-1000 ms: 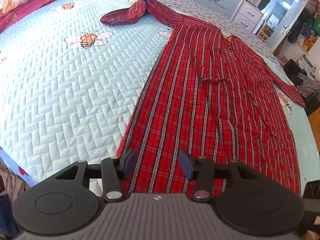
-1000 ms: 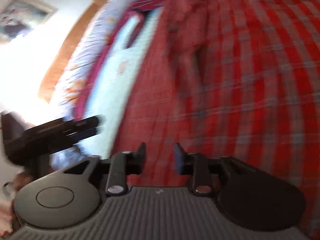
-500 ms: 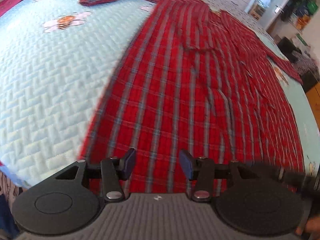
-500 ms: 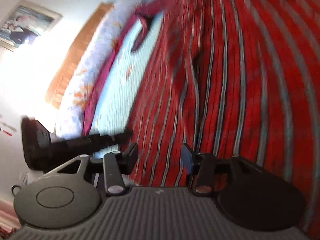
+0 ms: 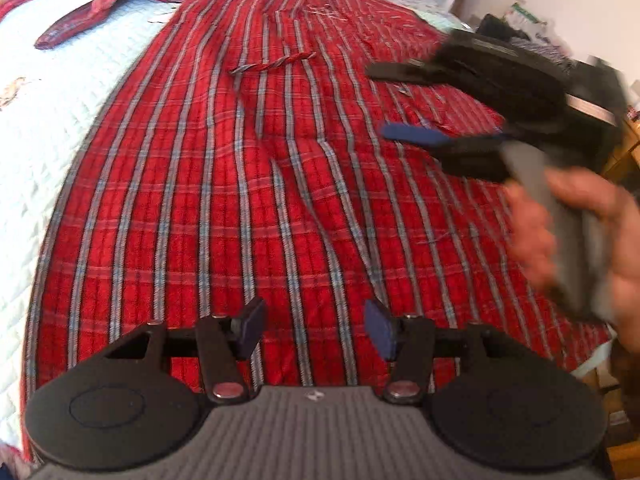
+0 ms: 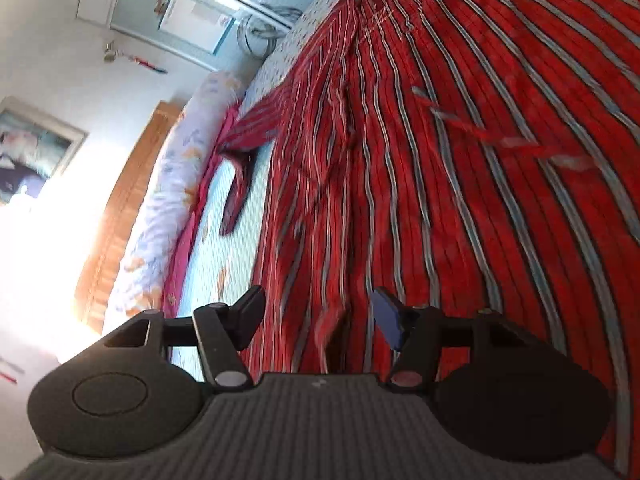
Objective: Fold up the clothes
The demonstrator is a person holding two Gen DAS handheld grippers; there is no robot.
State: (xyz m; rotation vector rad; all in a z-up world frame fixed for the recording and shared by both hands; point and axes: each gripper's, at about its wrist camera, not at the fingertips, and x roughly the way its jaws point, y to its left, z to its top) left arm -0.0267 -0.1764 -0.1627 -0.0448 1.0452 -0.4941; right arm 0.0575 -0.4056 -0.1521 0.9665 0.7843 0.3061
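The red plaid garment (image 5: 248,184) lies spread flat, full length, on the pale quilted bedspread (image 5: 48,128), which serves as the reference surface. Its hem edge is nearest the left gripper (image 5: 314,330); its collar end is farthest away, and one sleeve (image 5: 100,4) extends off the upper left of the body onto the bedspread, bent back at its end. A narrow fabric tie (image 5: 276,63) rests on the garment body, above its middle. The left gripper hangs over the hem area of the garment, pointing downward; its jaws have just been opening and stand spread apart, with only cloth seen behind the gap and nothing pinched. The right gripper (image 5: 404,100) appears in the left wrist view above the right side of the garment, motion-blurred, carried by a hand (image 5: 576,236) at the right edge. In the right wrist view, the right gripper (image 6: 318,320) is over the garment close to its surface; its jaws have just been opening and stand spread, with a raised fold of cloth visible between the fingers, and the pads do not press on it. A long floral pillow (image 6: 176,184) lies along the far border of the bedspread, beside the wooden headboard (image 6: 124,216).
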